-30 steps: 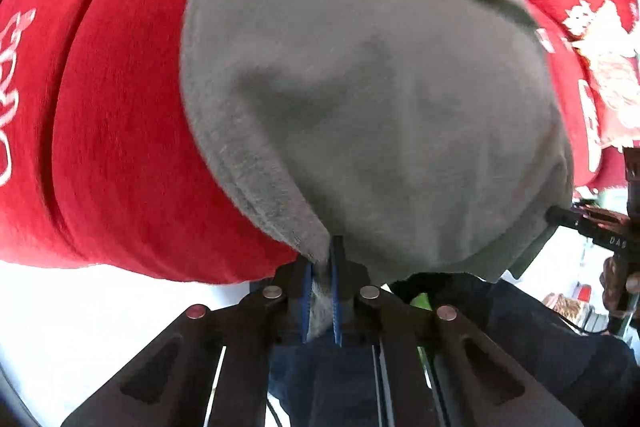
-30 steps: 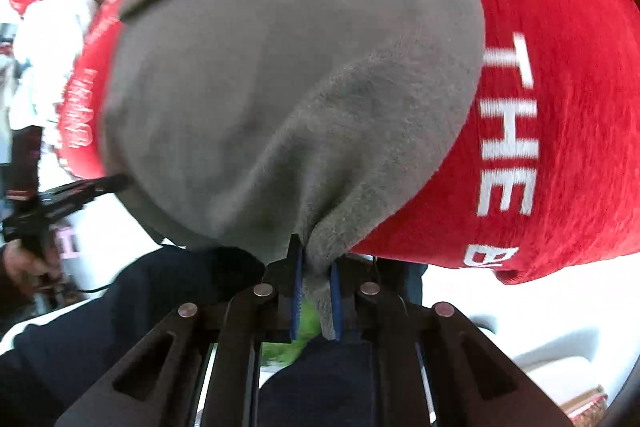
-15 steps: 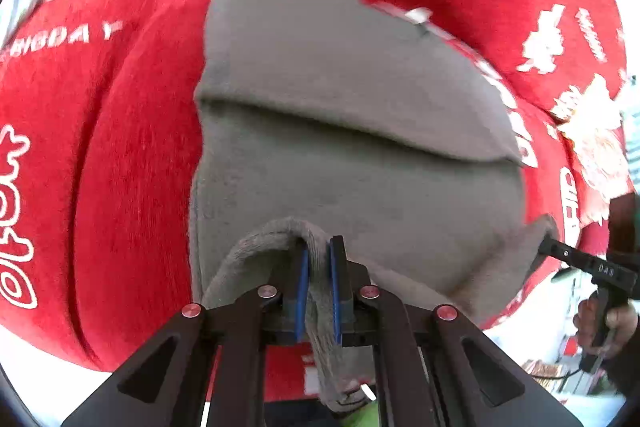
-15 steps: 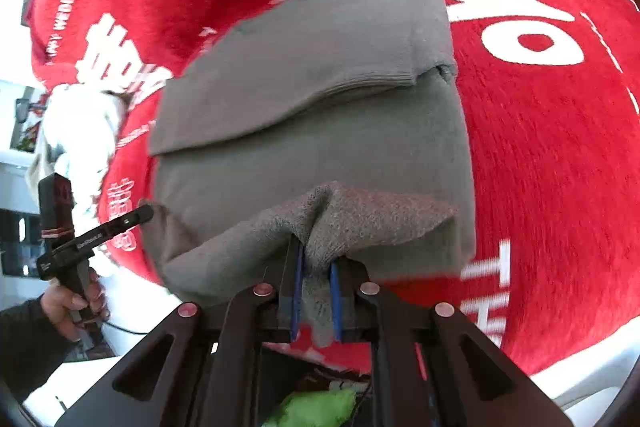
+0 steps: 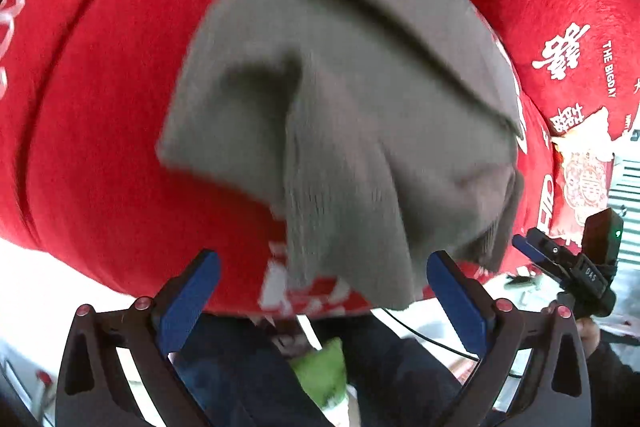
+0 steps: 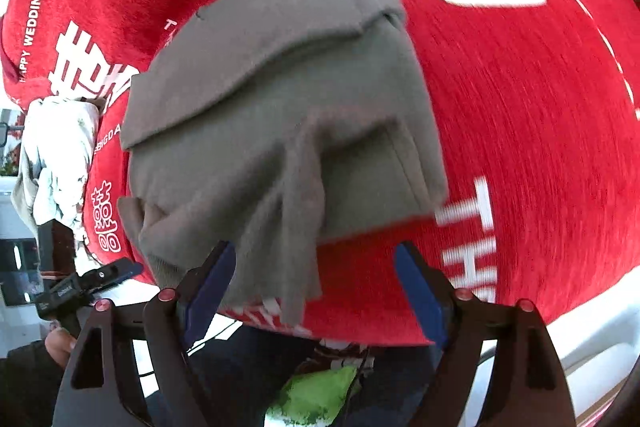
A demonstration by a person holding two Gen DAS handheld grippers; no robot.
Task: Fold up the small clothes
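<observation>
Blue pads of the left gripper stand spread wide; its jaws have just been opening, and the loose corner of the grey knitted garment hangs between them without touching either pad. The right gripper is the same: jaws just opened, apart, with a hanging grey flap between them that seems to brush the left-hand pad but is not pinched. So both corners are released.

Beyond the pads, the garment lies on the red plush cloth with white lettering, already doubled into a compact rectangle with one layer folded over at the far side. I judge this fold as almost finished; the near edge is not yet flat and perhaps needs smoothing. Farther left, a white crumpled cloth waits at the edge, maybe the next piece.
</observation>
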